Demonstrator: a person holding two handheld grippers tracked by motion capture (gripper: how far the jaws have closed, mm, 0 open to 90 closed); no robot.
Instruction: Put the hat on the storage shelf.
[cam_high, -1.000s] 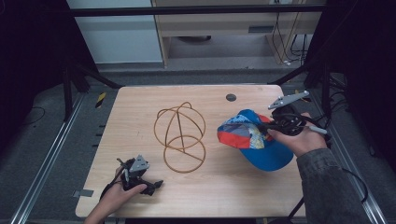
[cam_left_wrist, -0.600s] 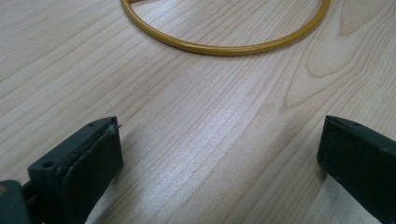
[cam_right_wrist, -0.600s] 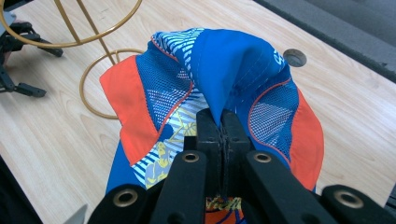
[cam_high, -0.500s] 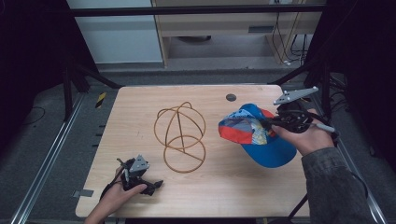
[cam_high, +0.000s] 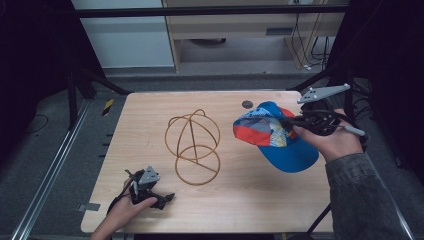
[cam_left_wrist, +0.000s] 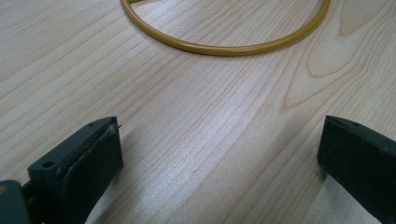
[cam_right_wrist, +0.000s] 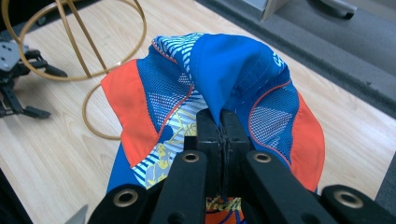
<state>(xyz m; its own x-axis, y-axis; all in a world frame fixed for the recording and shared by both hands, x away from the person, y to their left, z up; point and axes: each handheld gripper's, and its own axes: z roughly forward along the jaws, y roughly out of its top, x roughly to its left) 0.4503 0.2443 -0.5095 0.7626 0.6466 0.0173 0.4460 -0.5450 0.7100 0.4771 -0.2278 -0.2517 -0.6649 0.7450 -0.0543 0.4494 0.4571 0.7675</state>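
At frame right, my right gripper (cam_high: 289, 125) pinches the cap (cam_high: 272, 135) above the table (cam_high: 150, 115); lower left, my left gripper (cam_high: 165, 199) gapes wide near the wire stand (cam_high: 192, 145).

Blue-orange cap (cam_high: 272, 132) lifted beside wire stand (cam_high: 192, 147).

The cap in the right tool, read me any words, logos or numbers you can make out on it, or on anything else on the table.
Cap: a few pale letters near the blue fold, too small and cut off to read.
Cap print by the right tool: yellow pattern, no legible word.
Wire stand, table: no text.
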